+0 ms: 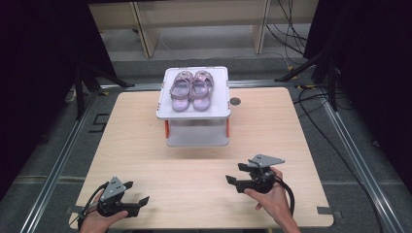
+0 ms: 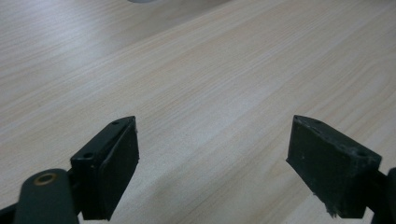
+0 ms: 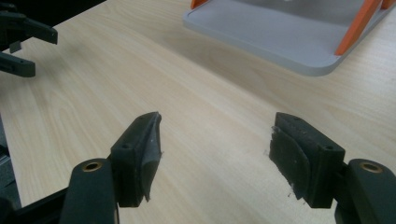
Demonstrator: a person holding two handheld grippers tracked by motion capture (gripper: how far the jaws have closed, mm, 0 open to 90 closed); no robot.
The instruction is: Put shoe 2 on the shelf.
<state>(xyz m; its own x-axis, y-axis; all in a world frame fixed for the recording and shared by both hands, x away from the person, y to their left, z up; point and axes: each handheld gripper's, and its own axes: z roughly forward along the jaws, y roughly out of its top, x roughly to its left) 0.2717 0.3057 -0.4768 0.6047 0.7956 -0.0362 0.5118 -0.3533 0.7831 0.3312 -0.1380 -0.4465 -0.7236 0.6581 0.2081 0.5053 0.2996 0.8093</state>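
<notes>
High view: both grippers, left gripper (image 1: 137, 203) and right gripper (image 1: 234, 174), rest low on the counter (image 1: 145, 126), jaws wide and empty. Pair of shoes (image 1: 191, 90) sits on the rack's (image 1: 218, 114) top shelf, well apart; likely finished, or reaching comes next.

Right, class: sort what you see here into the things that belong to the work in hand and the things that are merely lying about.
Belongs to the work:
- pair of purple shoes, on the rack's top shelf
- white two-shelf rack
- left gripper, open, nothing between its jaws
- right gripper, open, nothing between its jaws

Merely about:
- wooden table
- cables on the floor
- wooden frame behind the table
</notes>
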